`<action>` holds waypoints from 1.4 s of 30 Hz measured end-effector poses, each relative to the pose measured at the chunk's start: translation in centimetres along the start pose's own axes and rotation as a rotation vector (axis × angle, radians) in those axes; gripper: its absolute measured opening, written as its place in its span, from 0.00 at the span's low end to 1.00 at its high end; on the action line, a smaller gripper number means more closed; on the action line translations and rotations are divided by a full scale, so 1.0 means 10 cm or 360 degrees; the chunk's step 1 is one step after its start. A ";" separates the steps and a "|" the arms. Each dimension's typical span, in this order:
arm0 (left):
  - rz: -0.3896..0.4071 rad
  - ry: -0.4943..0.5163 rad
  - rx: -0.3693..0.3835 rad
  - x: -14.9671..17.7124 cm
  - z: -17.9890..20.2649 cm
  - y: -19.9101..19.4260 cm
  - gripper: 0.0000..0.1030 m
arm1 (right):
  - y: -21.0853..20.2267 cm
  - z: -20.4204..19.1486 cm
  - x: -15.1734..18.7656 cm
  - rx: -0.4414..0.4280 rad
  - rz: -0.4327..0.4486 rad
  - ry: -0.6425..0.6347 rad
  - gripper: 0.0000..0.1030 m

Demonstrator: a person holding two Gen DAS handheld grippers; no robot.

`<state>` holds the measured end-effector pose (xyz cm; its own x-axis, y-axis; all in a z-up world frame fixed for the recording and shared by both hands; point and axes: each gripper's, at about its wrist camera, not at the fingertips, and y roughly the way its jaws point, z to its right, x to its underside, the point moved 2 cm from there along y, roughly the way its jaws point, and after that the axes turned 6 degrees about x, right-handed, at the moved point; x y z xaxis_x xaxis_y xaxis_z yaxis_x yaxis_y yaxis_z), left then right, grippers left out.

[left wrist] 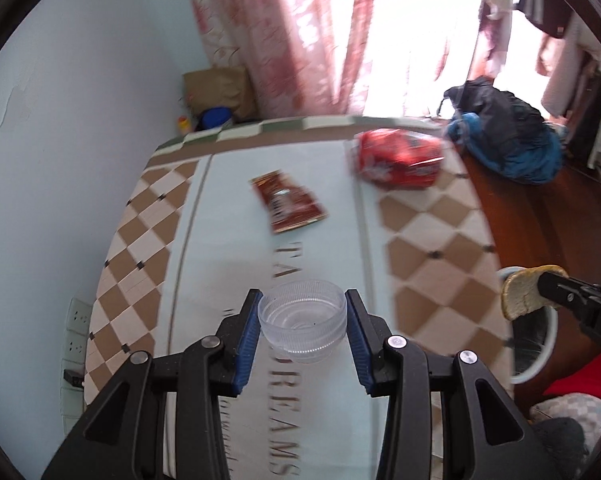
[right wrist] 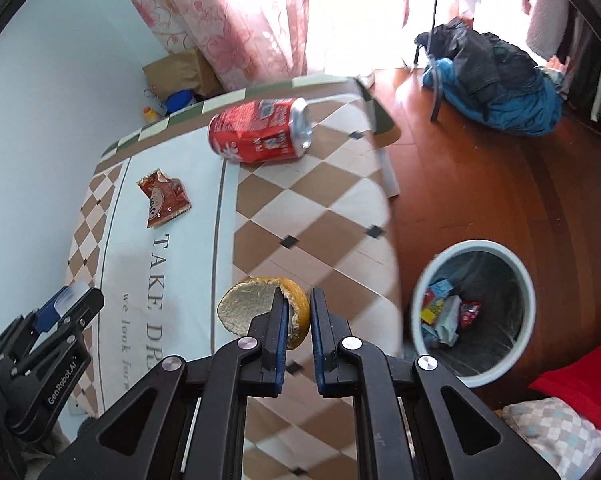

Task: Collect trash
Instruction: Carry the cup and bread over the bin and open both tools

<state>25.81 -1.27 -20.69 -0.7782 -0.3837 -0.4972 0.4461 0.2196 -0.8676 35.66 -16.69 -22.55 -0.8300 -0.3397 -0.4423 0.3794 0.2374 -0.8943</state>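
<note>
Clamped in the left gripper's (left wrist: 302, 322) jaws is a clear plastic cup (left wrist: 303, 317), empty, above the surface (left wrist: 228, 240); the right gripper (right wrist: 298, 320) pinches an orange peel (right wrist: 256, 304). Both should travel over the white bin (right wrist: 474, 246) on the floor before release. It already holds some wrappers; a red can (right wrist: 260, 130) and brown wrapper (right wrist: 164, 200) remain on the cloth.

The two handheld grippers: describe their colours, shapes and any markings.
Both the left gripper and right gripper are matte black, with angular linkage arms pierced by triangular cut-outs and joined by round silver pivot bolts. Each finger carries a ribbed blue pad on its inner face. White lettering "GenRobot.AI" marks the left gripper's body in the right wrist view. No cables or sleeves show.
</note>
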 end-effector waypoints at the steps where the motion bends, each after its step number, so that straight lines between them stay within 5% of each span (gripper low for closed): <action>1: 0.0014 0.0018 0.0021 -0.01 0.09 -0.06 0.36 | -0.10 0.08 0.03 0.0004 0.0022 0.0013 0.11; 11: 0.0128 0.0253 0.0307 -0.18 1.33 -0.60 0.36 | -0.85 1.10 0.23 0.0069 0.0176 0.0195 0.11; 20: 0.0088 0.0450 0.0512 -0.23 2.48 -0.49 0.36 | -1.09 2.20 0.41 0.0163 0.0206 0.0437 0.11; 31: -0.0199 0.0610 0.0516 -0.03 3.25 0.62 0.36 | -0.12 3.24 0.66 0.0238 -0.0049 0.0661 0.11; 42: -0.0465 0.0650 0.0472 0.20 3.49 1.55 0.36 | 1.14 3.58 0.81 0.0205 -0.0322 0.0724 0.11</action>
<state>46.54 -29.92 -35.11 -0.9687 -0.0006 -0.2483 0.2464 -0.1264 -0.9609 47.86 -49.29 -38.77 -0.9750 0.0697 -0.2109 0.2165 0.0842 -0.9727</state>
